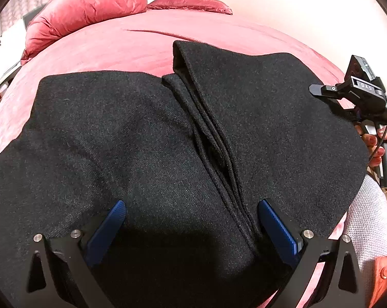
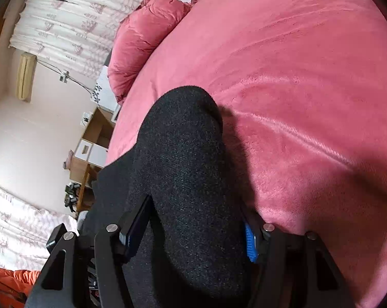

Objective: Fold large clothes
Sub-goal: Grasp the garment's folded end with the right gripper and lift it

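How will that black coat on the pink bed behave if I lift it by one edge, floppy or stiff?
Probably floppy but weighty: the black coat looks like thick wool, and its folded edges bulge in rounded rolls rather than sharp creases. It bunches thickly between the right gripper's pads, so a lifted edge will likely sag and drag on the plush pink bedspread.

Black wool garment (image 1: pixel 116 133) folded flat on bed, edges meeting mid-panel
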The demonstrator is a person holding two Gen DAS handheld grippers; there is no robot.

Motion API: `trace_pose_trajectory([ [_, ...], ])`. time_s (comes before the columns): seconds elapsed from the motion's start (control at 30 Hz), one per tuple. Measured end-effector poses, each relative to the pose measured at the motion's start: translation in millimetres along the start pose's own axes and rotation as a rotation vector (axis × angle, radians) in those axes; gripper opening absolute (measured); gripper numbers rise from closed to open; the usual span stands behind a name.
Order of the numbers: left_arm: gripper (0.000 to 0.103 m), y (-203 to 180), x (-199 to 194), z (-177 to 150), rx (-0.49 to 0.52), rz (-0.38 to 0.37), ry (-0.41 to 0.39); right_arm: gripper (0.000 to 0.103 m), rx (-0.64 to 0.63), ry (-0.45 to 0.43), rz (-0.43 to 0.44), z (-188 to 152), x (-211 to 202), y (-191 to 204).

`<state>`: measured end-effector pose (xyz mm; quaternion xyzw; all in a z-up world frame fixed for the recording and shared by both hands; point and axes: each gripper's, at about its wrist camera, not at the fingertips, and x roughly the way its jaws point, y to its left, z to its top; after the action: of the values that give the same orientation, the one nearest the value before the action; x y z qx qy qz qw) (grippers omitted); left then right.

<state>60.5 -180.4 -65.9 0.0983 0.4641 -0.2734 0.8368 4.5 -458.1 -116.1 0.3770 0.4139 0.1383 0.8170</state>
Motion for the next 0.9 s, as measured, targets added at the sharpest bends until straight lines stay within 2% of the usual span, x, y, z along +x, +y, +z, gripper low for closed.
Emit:
trace_pose_trajectory([
  [0.1, 0.103, 1.5, -2.5, -3.5, 0.002, -0.005, -0.007, 0.057, -0.069, 0.029, -0.097, -3.6, 0.9, 15.2],
  [0.13, 0.103, 2.5, -2.7, -3.9, 0.003, -0.01, -0.009, 0.05, -0.083, 0.032, -0.133, -4.4, 1.7, 21.0],
  [0.17, 0.103, 3.5, -3.9, -4.4, 0.001, -0.015, -0.011, 0.043, -0.075, 0.035, -0.16, -5.8, 1.5, 25.8],
  [0.27, 0.102, 10.6, -11.0, -5.7, -0.011, -0.027, -0.021, 0.031, -0.013, 0.028, -0.212, -7.6, -5.1, 36.2],
  [0.33, 0.101, 14.9, -22.0, -6.8, -0.024, -0.022, -0.03, 0.028, 0.0, 0.014, -0.232, -8.5, -11.6, 46.8],
  [0.43, 0.1, 29.5, -41.9, -14.6, -0.05, -0.026, -0.072, 0.026, -0.026, 0.001, -0.269, -9.3, -22.3, 72.1],
  [0.53, 0.1, 49.4, -57.2, -23.1, -0.083, -0.003, -0.1, 0.026, -0.021, -0.001, -0.268, -7.9, -33.8, 98.2],
  [0.73, 0.1, 103.3, -89.8, -47.4, -0.218, 0.07, -0.167, 0.025, -0.027, 0.028, -0.255, -8.0, -42.7, 160.2],
  [0.9, 0.1, 154.1, -114.4, -68.3, -0.385, 0.141, -0.208, 0.025, -0.054, 0.06, -0.263, -11.0, -37.6, 219.8],
])
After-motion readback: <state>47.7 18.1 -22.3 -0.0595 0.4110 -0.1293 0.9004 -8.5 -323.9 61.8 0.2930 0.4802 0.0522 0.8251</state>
